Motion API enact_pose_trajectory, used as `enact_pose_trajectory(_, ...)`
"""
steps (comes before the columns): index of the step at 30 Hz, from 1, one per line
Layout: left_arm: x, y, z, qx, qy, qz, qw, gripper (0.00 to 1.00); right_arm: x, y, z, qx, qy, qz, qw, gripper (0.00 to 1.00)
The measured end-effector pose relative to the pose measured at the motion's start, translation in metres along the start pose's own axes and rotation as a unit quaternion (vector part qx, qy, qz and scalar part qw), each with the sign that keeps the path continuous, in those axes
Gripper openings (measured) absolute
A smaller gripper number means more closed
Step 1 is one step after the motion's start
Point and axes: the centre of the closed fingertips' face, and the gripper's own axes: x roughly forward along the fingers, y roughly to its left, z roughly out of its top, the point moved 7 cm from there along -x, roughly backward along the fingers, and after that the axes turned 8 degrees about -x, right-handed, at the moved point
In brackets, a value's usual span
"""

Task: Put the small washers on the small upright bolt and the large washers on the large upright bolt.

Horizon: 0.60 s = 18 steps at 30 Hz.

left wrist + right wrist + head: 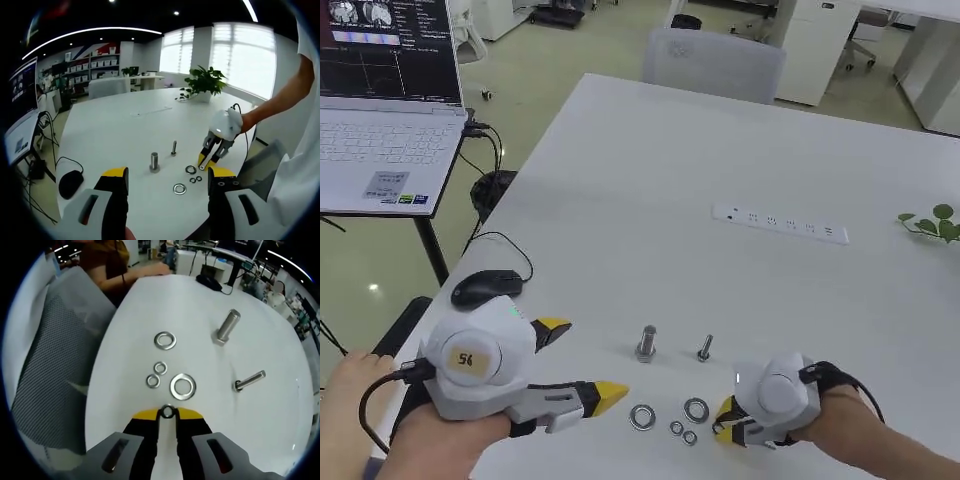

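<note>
Thin, flat and rigid, the small silver steel washer (168, 407) is judged light and slippery, best pinched across its rim. It is clamped between the nearly closed tips of the right tool (168, 413), low over the white tabletop (720, 150) near the small upright steel bolt (250, 380). The left tool (167, 174) is spread wide, with nothing held.

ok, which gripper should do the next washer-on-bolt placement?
Right. The right gripper already appears to pinch a small washer between its tips, and the small bolt stands nearer to it. The left gripper is open and holds nothing.
</note>
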Motion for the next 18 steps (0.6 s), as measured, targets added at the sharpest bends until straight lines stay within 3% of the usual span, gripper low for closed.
enact_pose_trajectory(18, 0.0006, 0.0003, 0.0011, 0.001, 0.001, -0.002, 1.0000, 0.64, 0.0002, -0.0007, -0.0025, 0.010, -0.003, 0.003, 0.9999, 0.14)
